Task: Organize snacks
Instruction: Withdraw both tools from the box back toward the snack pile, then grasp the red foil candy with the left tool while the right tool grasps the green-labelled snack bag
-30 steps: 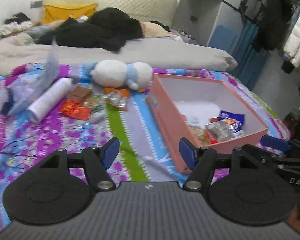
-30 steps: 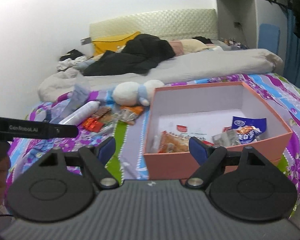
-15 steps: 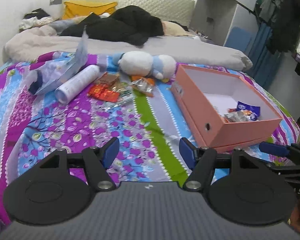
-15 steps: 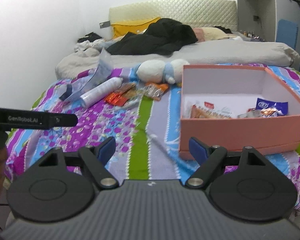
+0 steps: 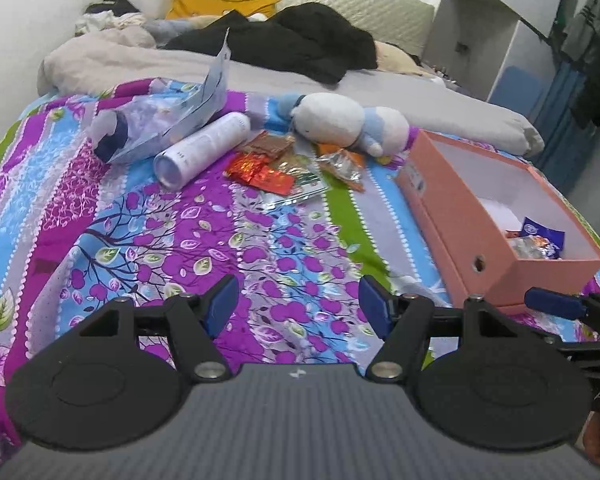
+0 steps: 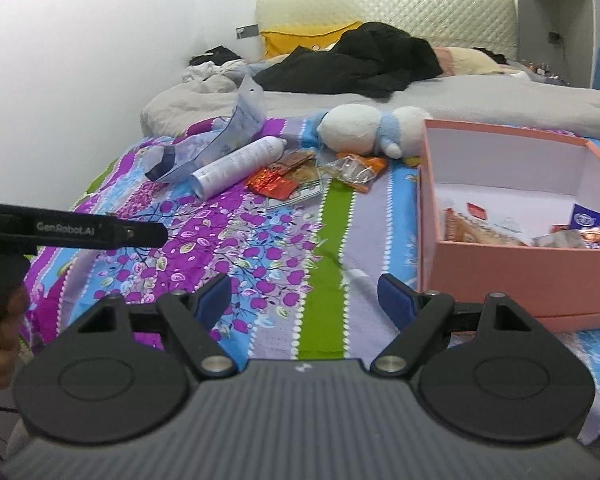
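Both grippers have pulled back and swung left since a second ago. The left gripper (image 5: 296,300) and right gripper (image 6: 304,296) stay spread wide, holding nothing. The open pink cardboard box (image 5: 512,264), earlier straight ahead, now sits right of the fingers; the loose foil snack packets (image 5: 268,170) lie well ahead.

A home bedroom is shown. A wide bed (image 5: 148,240) is covered by a bright floral bedspread, backed by a quilted cream headboard (image 6: 384,12). A yellow pillow (image 5: 220,0), a rolled grey duvet (image 6: 460,104) and dark clothes (image 5: 300,44) are heaped at its head. A plush toy (image 5: 340,120) is laid on the cover, and garments (image 5: 580,36) are hung at the right beside a white cupboard (image 5: 476,12).
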